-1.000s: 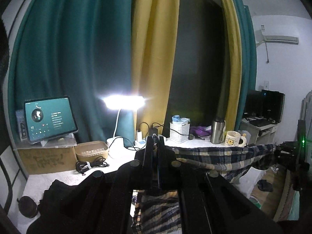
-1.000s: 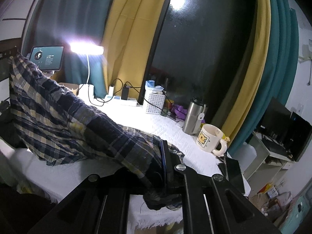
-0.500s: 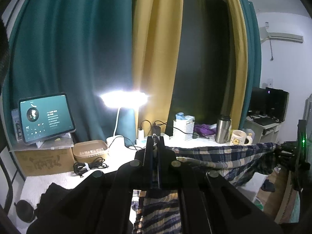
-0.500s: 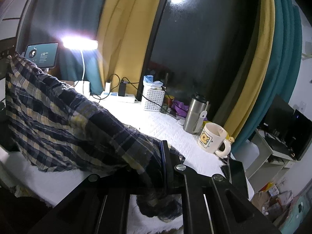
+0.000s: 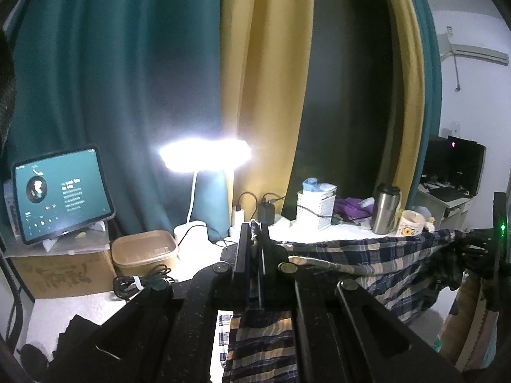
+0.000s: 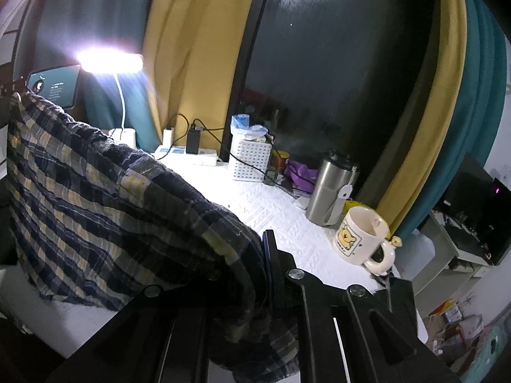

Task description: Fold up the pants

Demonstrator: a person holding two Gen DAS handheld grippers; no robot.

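Pants (image 6: 105,198) hang stretched between my two grippers above the table's (image 6: 281,210) near edge; my left gripper (image 5: 254,233) and right gripper (image 6: 266,249) each clamp the plaid cloth. Farther back, a mug (image 6: 361,236) and lamp (image 5: 204,158) stand.

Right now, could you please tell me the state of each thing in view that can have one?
plaid pants: held up, stretched between both tongs
left tongs: shut on the pants
right tongs: shut on the pants
desk lamp: on
tablet: screen lit
steel tumbler: lid on, upright
mug: upright
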